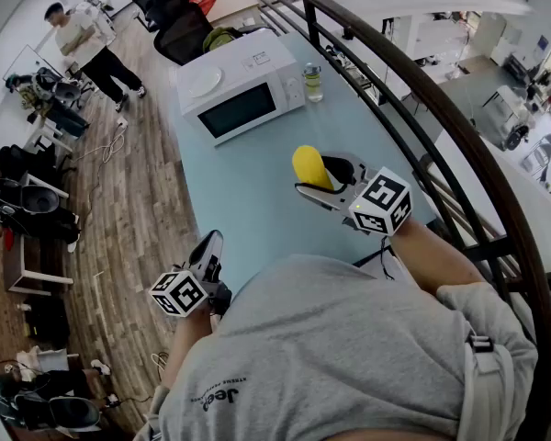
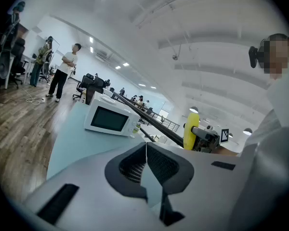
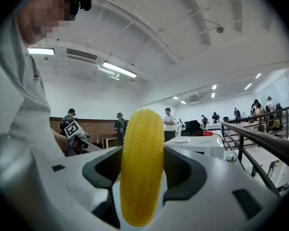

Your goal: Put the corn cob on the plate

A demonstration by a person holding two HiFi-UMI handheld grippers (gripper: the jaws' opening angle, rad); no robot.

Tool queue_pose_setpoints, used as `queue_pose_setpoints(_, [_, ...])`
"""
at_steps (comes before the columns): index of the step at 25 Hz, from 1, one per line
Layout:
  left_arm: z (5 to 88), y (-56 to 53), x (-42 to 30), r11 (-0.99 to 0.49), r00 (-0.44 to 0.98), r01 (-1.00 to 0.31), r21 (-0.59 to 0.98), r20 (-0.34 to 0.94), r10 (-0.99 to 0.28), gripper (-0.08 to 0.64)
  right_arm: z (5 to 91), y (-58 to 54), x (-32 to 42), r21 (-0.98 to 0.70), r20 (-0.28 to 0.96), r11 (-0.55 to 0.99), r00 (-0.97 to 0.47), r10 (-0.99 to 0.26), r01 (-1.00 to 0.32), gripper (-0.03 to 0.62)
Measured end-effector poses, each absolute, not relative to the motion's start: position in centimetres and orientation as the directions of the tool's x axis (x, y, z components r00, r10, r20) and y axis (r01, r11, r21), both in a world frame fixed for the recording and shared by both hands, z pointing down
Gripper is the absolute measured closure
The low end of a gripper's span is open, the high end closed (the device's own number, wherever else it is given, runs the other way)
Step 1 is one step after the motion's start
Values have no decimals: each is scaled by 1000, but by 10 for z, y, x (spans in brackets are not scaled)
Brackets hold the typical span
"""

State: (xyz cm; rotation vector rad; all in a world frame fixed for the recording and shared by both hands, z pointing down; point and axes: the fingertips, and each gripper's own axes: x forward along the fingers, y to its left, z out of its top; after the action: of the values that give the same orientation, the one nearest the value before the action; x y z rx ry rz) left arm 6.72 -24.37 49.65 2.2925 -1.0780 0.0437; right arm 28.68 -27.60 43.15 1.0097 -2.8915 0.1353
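Note:
A yellow corn cob (image 1: 310, 167) stands upright between the jaws of my right gripper (image 1: 320, 177), which is shut on it above the pale blue table (image 1: 257, 209). In the right gripper view the corn cob (image 3: 141, 167) fills the gap between the dark pads. The white plate (image 1: 205, 82) lies on top of the white microwave (image 1: 243, 85) at the table's far end, well beyond the cob. My left gripper (image 1: 209, 246) hangs at the table's near left edge, shut with nothing in it; the left gripper view shows its pads (image 2: 156, 165) meeting.
A small bottle (image 1: 313, 82) stands right of the microwave. A dark curved railing (image 1: 413, 90) runs along the table's right side. Wooden floor, chairs and cables lie to the left, where a person (image 1: 83, 44) stands far off.

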Motion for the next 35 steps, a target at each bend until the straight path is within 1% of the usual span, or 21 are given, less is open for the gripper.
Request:
queue_pose_setpoints(16, [505,-232,75,-498,690,-692,522,278,-668,537,434,-258,296,-80,112,766,-769,-629,-638,325])
queue_pose_setpoints(19, [526,-232,71,-478,689,-698,534,317,-652,537,451,-253,291,-129,151,774,-783,-603,-620,325])
queue_pose_setpoints(21, [555,-231,63,-440,668,-721,535,369,-646,537,475,-249,286,-161,207,778,-791,-575,-608,325])
queue_pose_setpoints(25, [631,-217,23,-281,585,-779,561,488,-648,537,546,-232,276,-224,351,775,-791,-502,-591,325])
queue_pose_setpoints(28, [689,-192,-29,-79,487,-794,603,553,-676,537,593,-226,273,-266,451,772,-782,-430,-578,325])
queue_pose_setpoints(31, [740,-164,-107,173,404,-704,689,588,-700,537,628,-232,251,-306,511,745,-762,-397,-593,325])
queue_pose_setpoints(32, [758,-153,-131,241,374,-677,695,607,-701,537,635,-238,243,-317,526,735,-756,-390,-600,325])
queue_pose_setpoints(35, [818,-109,-187,386,304,-672,632,711,-634,537,640,-270,219,-326,566,715,-733,-376,-619,325])
